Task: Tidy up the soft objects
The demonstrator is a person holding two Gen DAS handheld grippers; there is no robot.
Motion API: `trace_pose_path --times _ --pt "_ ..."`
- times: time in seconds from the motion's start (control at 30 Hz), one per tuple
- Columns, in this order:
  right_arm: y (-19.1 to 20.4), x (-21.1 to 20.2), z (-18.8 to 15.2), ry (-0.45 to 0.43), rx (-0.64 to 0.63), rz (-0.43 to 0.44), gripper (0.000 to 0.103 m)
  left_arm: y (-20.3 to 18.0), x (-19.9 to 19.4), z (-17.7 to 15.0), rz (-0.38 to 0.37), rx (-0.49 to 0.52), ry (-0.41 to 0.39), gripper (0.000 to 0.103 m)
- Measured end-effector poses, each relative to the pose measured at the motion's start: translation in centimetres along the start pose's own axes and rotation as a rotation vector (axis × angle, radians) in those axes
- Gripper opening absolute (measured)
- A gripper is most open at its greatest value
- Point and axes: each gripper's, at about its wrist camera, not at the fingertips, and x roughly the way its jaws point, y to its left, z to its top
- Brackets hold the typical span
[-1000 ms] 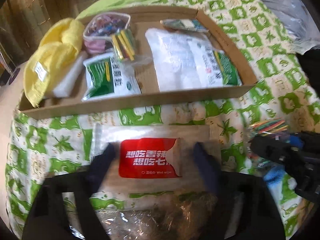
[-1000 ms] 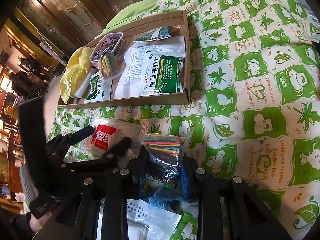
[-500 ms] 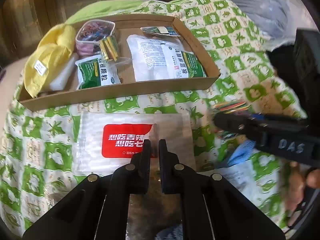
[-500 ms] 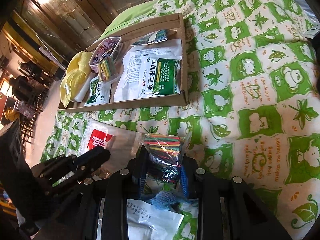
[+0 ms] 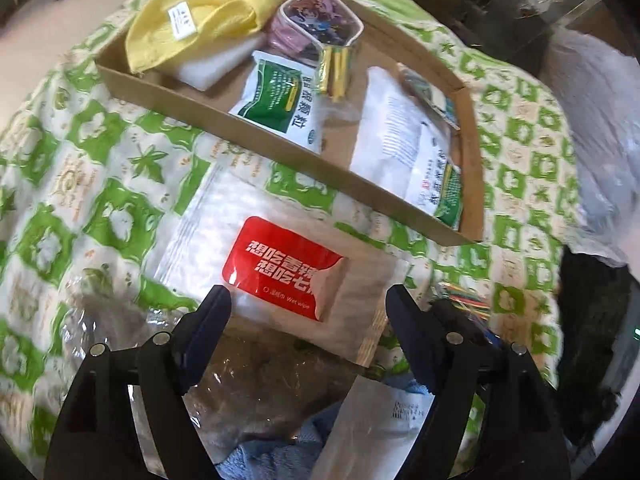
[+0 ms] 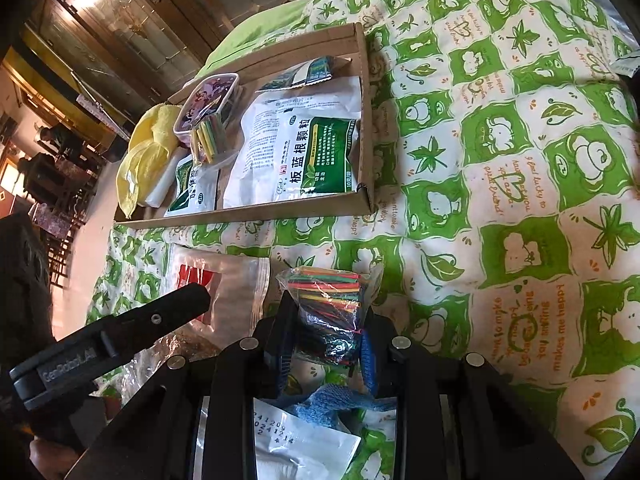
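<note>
Wet wipes (image 5: 280,276), a flat clear pack with a red label, lie on a green-and-white quilt (image 6: 500,184) just in front of a shallow cardboard tray (image 5: 280,152). The left gripper (image 5: 308,312) hangs above the pack's near edge, its jaws opening — the fingers stand wide, one to each side of the label, and the pads do not press on the pack.

To the right, the right gripper (image 6: 326,344) is clamped narrowly on a small clear bag of coloured sticks (image 6: 328,312), which stands upright between its pads. A blue cloth (image 6: 336,400) and a white packet (image 6: 304,444) lie just below that gripper.

Inside the tray: a yellow cloth (image 5: 200,20) at the left end over a white pad (image 5: 220,60), a pink pouch (image 5: 316,24), a small green-and-white sachet (image 5: 280,100), and a large green-and-white bag (image 6: 304,152) at the right end.
</note>
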Motion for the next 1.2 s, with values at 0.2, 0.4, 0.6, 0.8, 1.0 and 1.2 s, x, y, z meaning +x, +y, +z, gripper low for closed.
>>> trace_pose_path --times 0.2,0.4,0.6,0.8,1.0,1.2 --pt "-0.4 -0.6 -0.2 -0.011 0.015 0.016 0.027 -0.5 0.4 -0.4 0.016 -0.096 0.030 0.080" --pt "-0.5 -0.7 -0.2 -0.013 0.017 0.017 0.027 0.3 1.5 2.2 0.037 -0.205 -0.016 0.080" --pt "-0.4 -0.6 -0.2 -0.013 0.019 0.012 0.027 -0.3 2.4 2.9 0.066 -0.254 -0.049 0.090" --pt "-0.4 -0.7 -0.2 -0.018 0.023 0.017 0.027 -3.6 4.5 2.7 0.207 -0.142 -0.023 0.103" --pt "-0.5 -0.9 -0.3 -0.024 0.029 0.023 0.027 -1.2 2.8 2.2 0.095 -0.162 -0.021 0.085" --pt "-0.4 -1.2 -0.4 -0.039 0.032 0.022 0.027 2.0 1.2 1.6 0.004 -0.149 -0.024 0.049"
